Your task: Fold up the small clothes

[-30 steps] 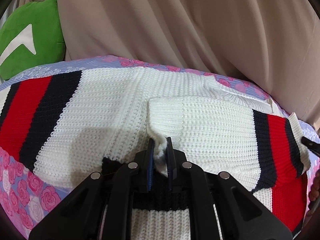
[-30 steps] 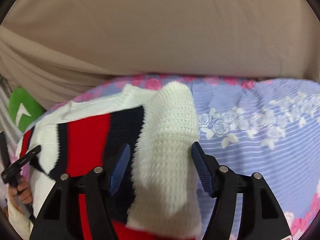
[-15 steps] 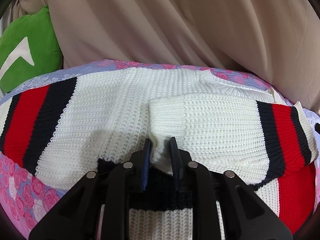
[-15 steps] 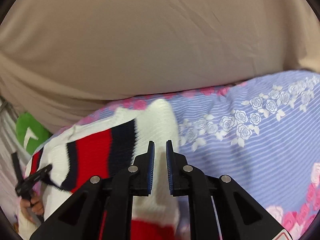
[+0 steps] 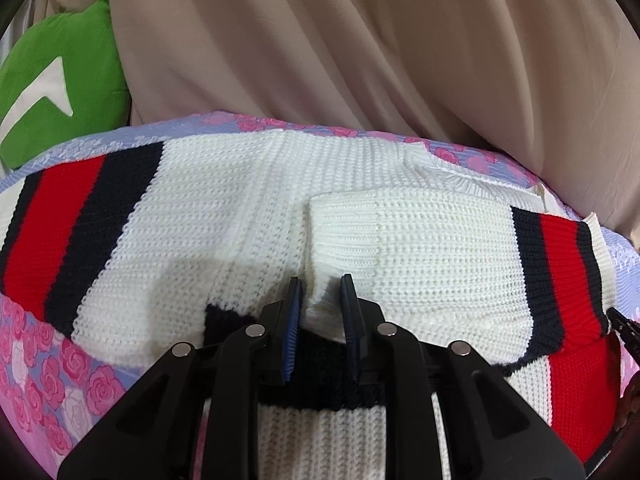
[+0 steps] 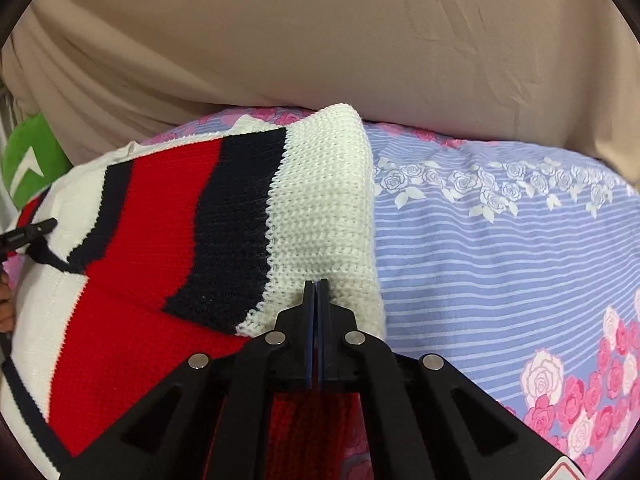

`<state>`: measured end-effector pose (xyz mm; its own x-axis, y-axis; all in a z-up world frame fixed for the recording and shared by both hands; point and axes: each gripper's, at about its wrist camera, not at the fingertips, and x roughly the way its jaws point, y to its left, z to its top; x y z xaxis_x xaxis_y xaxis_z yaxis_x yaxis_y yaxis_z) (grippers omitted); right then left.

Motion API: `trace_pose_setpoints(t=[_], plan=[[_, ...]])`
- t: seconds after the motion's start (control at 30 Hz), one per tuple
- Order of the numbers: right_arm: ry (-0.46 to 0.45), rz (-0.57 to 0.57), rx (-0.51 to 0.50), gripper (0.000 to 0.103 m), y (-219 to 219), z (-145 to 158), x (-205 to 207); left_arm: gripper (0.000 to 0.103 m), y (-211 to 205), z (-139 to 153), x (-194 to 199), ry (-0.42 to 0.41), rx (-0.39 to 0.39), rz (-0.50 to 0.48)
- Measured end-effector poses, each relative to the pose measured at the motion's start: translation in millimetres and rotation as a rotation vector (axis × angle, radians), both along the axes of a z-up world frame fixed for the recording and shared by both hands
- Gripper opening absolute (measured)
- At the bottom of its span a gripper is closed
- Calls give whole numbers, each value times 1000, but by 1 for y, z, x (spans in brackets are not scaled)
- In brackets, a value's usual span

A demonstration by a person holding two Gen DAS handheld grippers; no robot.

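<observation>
A white knit sweater (image 5: 224,216) with red and navy stripes lies spread on the floral bedsheet (image 5: 56,376). Its right sleeve (image 5: 420,256) is folded across the body, cuff toward the middle. My left gripper (image 5: 319,290) is part open, its blue pads on either side of the cuff corner without pinching it. In the right wrist view the sweater's folded shoulder edge (image 6: 320,208) lies in front of my right gripper (image 6: 316,284), whose jaws are shut and empty, tips touching the white knit. The left gripper's tip (image 6: 28,232) shows at the far left.
A beige draped cloth (image 5: 360,48) rises behind the bed. A green plush cushion (image 5: 52,80) sits at the back left. Blue striped and rose-printed sheet (image 6: 500,260) stretches to the right of the sweater.
My left gripper has opened and let go of the sleeve cuff, which now lies flat. My right gripper shut empty and moved back down to the sweater's folded edge.
</observation>
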<state>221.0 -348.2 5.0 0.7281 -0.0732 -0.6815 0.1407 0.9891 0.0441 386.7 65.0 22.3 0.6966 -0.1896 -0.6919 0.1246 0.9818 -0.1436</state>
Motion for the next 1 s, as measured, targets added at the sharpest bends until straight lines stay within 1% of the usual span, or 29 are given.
trace_pose_setpoints(t=[0.1,0.17,0.2,0.23,0.3,0.33,0.37,0.4,0.43,0.5,0.53,0.6,0.63,0.7,0.73,0.77,0.8,0.83,0.87,0.9,0.93,1.0], plan=[[-11,7,49,0,-9,0,-3,20,17,1,-12,10,-10,7],[-18,10,84,0,-16,-1,-1,17,32,3,-25,5,40,49],[-20,10,91,0,-19,-2,-2,10,44,5,-31,5,26,40],[-21,10,91,0,-19,-2,-4,10,62,9,-38,6,-14,33],[-21,9,74,0,-14,-1,-5,13,96,19,-50,-7,-8,111],[-21,8,68,0,-12,0,-6,17,121,25,-56,-29,-17,153],[-21,9,63,0,-11,0,-6,30,142,29,-59,-43,-24,199],[-22,9,62,0,-11,1,-6,46,165,32,-61,-47,-30,252],[-22,10,65,0,-9,0,-3,52,195,34,-61,-47,-54,321],[-24,11,71,0,-9,0,-4,56,241,31,-59,-38,-112,426],[-24,11,72,0,-9,1,-4,56,270,26,-53,-15,-152,484],[-24,11,70,0,-9,1,-4,56,310,14,-44,27,-209,583],[-24,11,69,0,-9,0,-3,56,332,6,-39,51,-253,622],[-24,11,69,0,-9,1,-3,55,358,-7,-33,78,-339,670],[-24,11,70,0,-9,1,-4,55,368,-9,-31,52,-389,681],[-24,11,72,0,-9,1,-4,55,371,-8,-29,42,-394,694],[-24,11,73,0,-9,1,-3,52,372,-8,-26,41,-397,696],[-24,11,73,0,-9,1,-3,47,372,-7,-21,43,-400,686],[-24,11,72,0,-9,1,-3,28,370,-7,-16,51,-400,679],[-24,11,72,0,-9,1,-3,5,369,-5,-12,54,-397,672],[-24,11,71,0,-8,1,-4,8,364,1,-8,47,-395,649],[-24,10,69,0,-8,2,-4,7,344,22,-7,-8,-359,608]])
